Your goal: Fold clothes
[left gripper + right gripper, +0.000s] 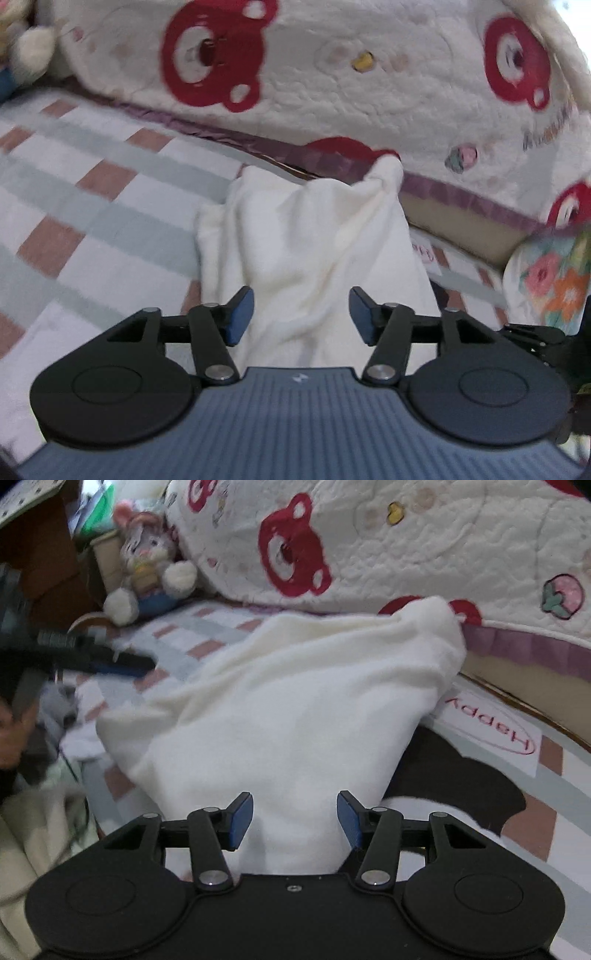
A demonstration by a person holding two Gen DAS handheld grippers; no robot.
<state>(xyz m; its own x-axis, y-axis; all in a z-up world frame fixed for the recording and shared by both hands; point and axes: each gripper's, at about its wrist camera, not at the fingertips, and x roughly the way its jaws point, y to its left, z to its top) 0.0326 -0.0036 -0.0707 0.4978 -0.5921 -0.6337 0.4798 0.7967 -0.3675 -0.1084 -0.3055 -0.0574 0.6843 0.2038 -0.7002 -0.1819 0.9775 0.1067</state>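
Observation:
A cream fleece garment (pixel 306 236) lies crumpled on the checked bedsheet (pixel 92 206), its far corner raised against the quilt. My left gripper (pixel 301 317) stands open over the garment's near end, with cloth lying between its blue pads (pixel 240 314) but not pinched. In the right wrist view the same garment (pixel 288 701) spreads wide, and my right gripper (pixel 294 821) is open too, a narrow part of the cloth running between its fingers. The left gripper (pixel 122 664) shows from the side at the left, above the sheet.
A white quilt with red bear prints (pixel 332 74) is heaped along the back. A plush rabbit (pixel 147 565) sits at the far left. A floral cushion (pixel 550 280) lies at the right. A black print (pixel 461 775) and a "Happy" patch (pixel 491 727) mark the sheet.

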